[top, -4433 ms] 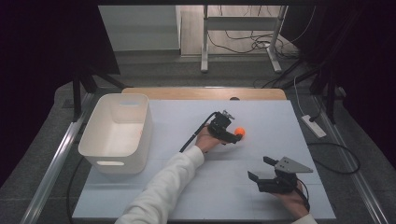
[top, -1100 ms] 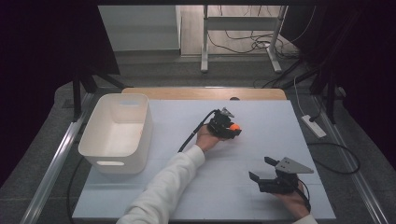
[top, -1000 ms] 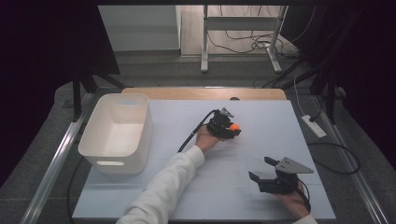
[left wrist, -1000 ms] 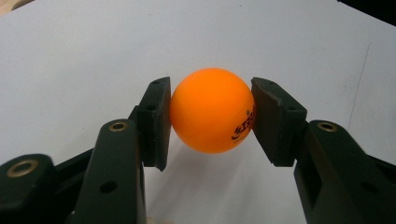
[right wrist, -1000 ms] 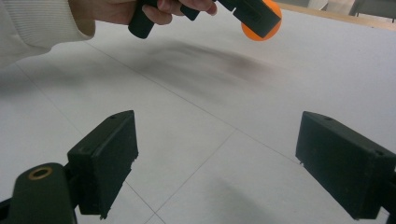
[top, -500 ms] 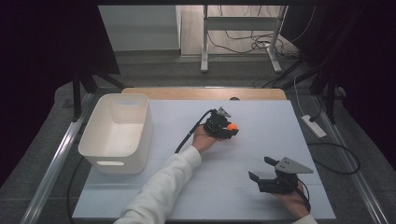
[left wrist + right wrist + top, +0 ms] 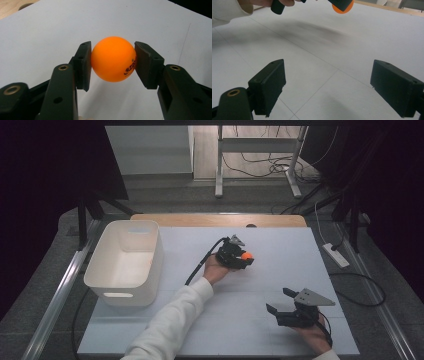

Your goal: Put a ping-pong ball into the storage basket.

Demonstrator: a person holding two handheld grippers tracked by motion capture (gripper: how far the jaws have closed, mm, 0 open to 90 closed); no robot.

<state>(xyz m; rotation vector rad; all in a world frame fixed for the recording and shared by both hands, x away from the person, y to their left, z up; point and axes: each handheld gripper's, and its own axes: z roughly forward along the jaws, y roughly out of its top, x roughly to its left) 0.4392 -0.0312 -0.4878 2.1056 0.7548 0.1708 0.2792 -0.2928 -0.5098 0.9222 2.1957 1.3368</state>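
Note:
An orange ping-pong ball [image 7: 113, 59] with dark print sits clamped between both pads of my left gripper [image 7: 112, 62], which is shut on it and held above the white table. From above, that left gripper [image 7: 243, 257] hovers over the table's middle with the ball [image 7: 246, 255] at its tip. My right gripper [image 7: 281, 301] rests near the front right of the table, open, its wide-apart jaws holding nothing. In the right gripper view the right gripper [image 7: 328, 87] faces bare tabletop, and the ball [image 7: 342, 9] hangs at the top edge.
A white plastic bin [image 7: 125, 261] stands at the left of the white table [image 7: 280, 250]. A wooden strip [image 7: 210, 220] runs along the far edge. A power strip [image 7: 336, 255] and cables lie on the floor to the right.
The left hand has drifted slightly left and toward the far side with the ball still gripped. The right gripper has stayed where it was.

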